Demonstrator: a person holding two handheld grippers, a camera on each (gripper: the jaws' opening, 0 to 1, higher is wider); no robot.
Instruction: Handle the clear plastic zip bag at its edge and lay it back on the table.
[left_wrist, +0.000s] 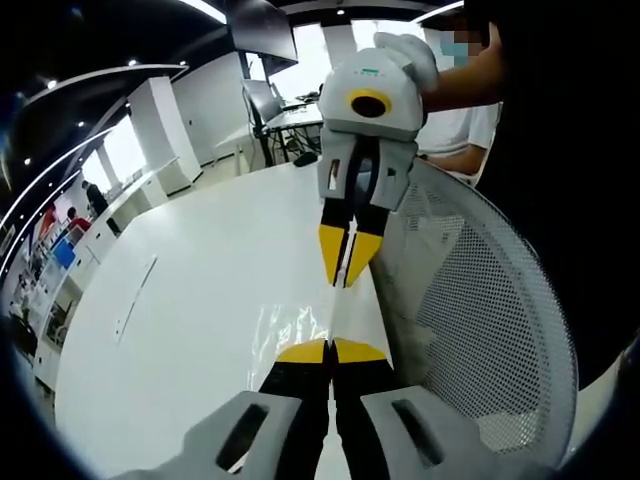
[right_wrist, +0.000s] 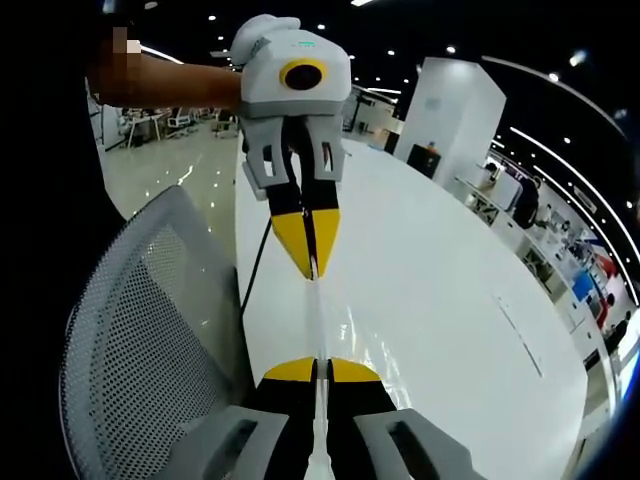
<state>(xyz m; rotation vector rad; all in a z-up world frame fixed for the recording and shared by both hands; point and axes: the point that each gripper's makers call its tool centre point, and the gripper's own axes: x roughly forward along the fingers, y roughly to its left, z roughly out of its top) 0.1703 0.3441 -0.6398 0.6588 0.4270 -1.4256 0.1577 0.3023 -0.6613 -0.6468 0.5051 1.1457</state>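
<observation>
Together, left gripper and right gripper pinch the zip bag's opposite edges, above the table, beside a mesh chair.

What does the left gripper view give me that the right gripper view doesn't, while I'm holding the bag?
Left gripper view: the zip bag's clear glossy face, spreading left of the left gripper, and the right gripper facing it.

Right gripper view: the bag nearly edge-on, a thin strip running from the right gripper to the left gripper.

Both: jaws shut on opposite edges of the bag, held stretched over the white table, with a mesh chair back beside it.
</observation>
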